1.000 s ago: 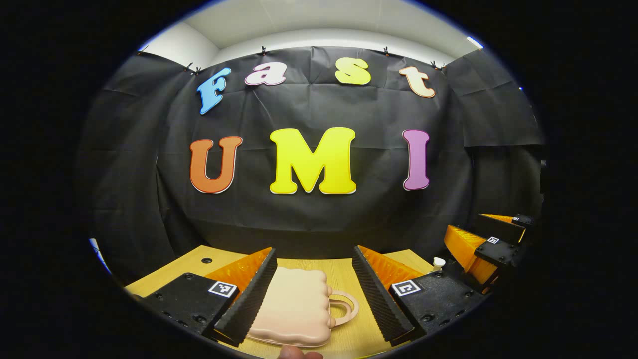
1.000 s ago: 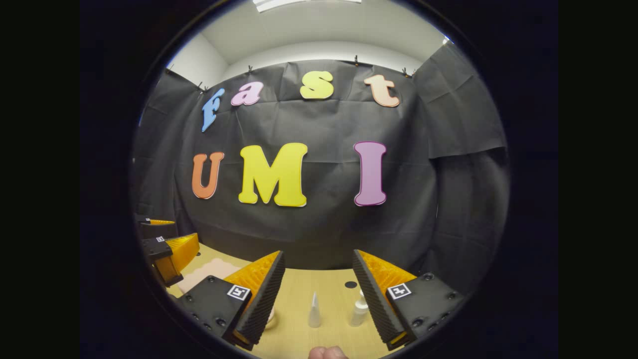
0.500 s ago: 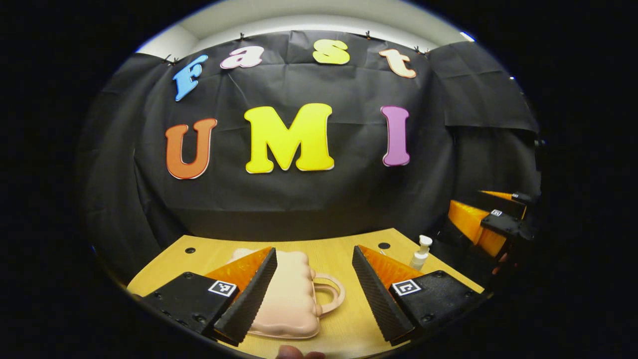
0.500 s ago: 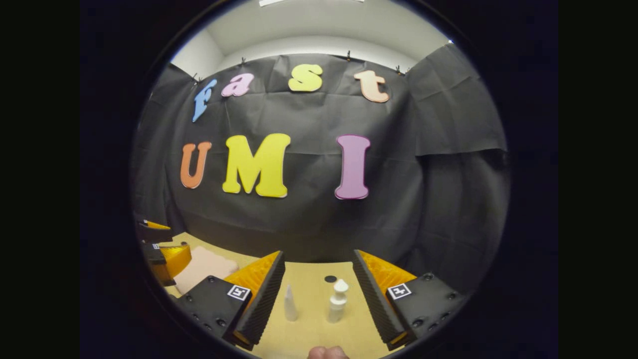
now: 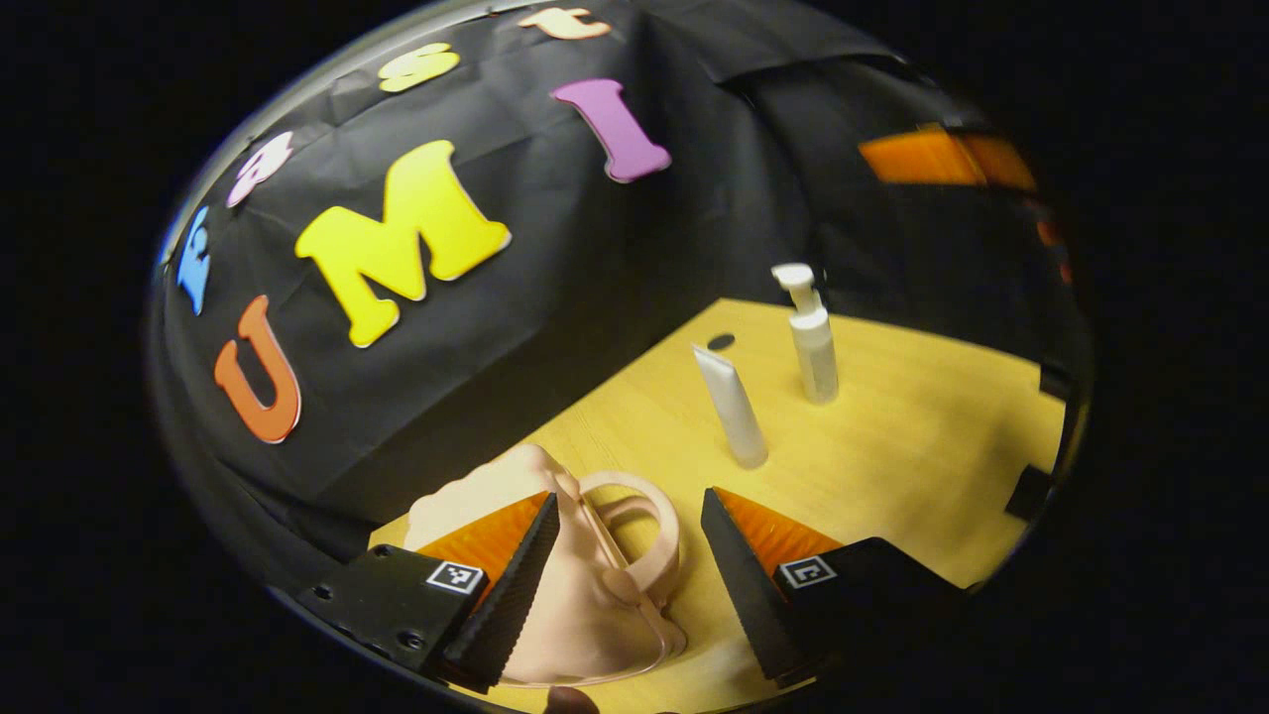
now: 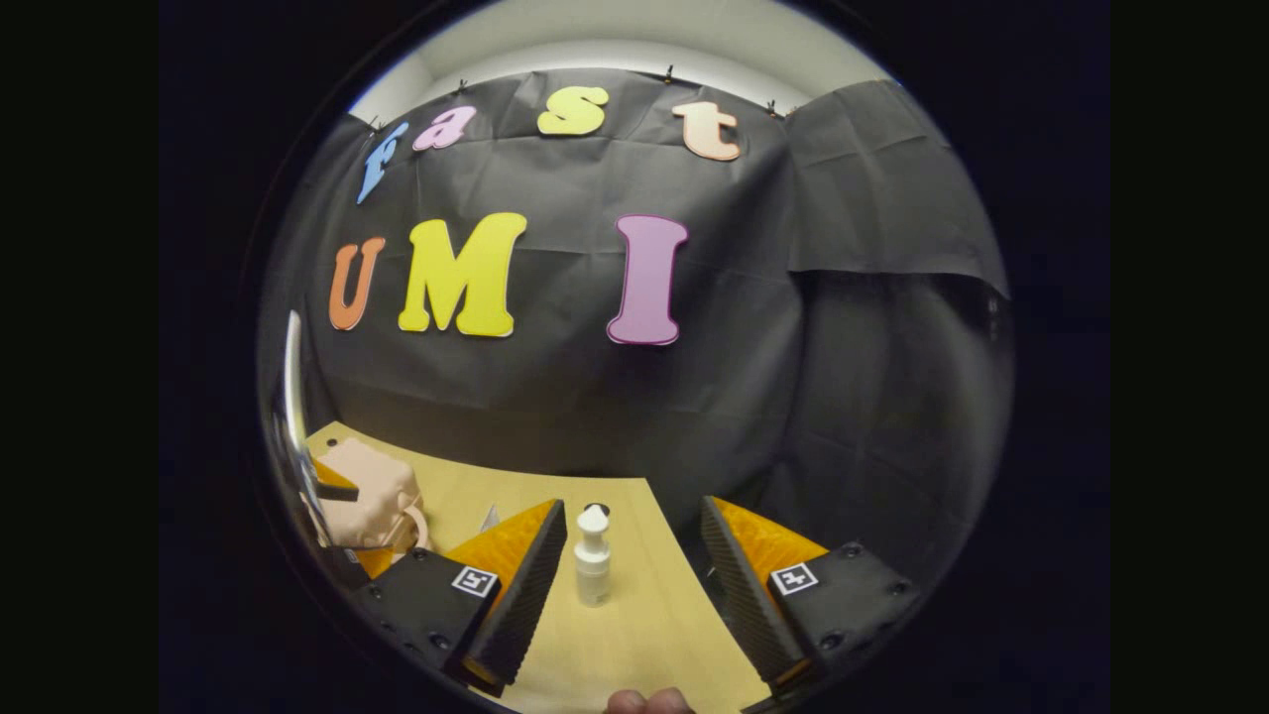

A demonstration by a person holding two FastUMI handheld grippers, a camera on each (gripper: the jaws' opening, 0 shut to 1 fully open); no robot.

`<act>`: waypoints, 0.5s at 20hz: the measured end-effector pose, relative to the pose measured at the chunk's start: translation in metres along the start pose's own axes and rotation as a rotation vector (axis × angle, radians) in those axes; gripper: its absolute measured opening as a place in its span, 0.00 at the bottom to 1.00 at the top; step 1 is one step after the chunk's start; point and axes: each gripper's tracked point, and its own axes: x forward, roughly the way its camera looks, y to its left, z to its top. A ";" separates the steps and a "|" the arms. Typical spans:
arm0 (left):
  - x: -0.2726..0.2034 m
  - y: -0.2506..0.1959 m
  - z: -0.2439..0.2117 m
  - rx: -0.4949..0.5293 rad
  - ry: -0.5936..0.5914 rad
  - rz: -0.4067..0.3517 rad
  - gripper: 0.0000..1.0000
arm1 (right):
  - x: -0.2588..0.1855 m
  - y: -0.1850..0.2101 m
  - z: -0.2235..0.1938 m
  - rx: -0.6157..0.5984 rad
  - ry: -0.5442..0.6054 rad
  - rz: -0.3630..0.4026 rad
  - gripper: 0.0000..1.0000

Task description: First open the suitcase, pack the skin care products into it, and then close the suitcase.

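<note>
Currently my left tool [image 5: 627, 555] is spread wide, nothing between its fingers, tilted over the near-left end of the desk [image 5: 922, 436] with the suitcase [image 5: 565, 595] right under it. Suitcase is a small pink moulded shell with a loop handle [image 5: 639, 526], lid down as far as I can tell, so opening isn't done yet. Right tool [image 6: 634, 565] is also released, holding nothing, hovering with the pump bottle [image 6: 593, 557] standing upright on the desk between its fingers but not touched. In the left gripper view the tube [image 5: 732, 409] stands just left of the pump bottle, both well apart from the suitcase, further right on the desk. My read on handling: the shell looks light, stiff and smooth, so it'll likely skate when I pry. I'd pin the base with one tool and take the lid at the rim by the handle, not on the rounded top. Can't see a latch or the seam clearly. Pump bottle is tall and narrow, likely tippy; grip the body low, not the pump head. Tube probably soft, so squeeze lightly mid-body.
</note>
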 end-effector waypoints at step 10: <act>0.054 -0.026 -0.049 0.265 0.231 -0.050 0.52 | 0.013 -0.032 -0.029 0.030 0.070 -0.032 0.81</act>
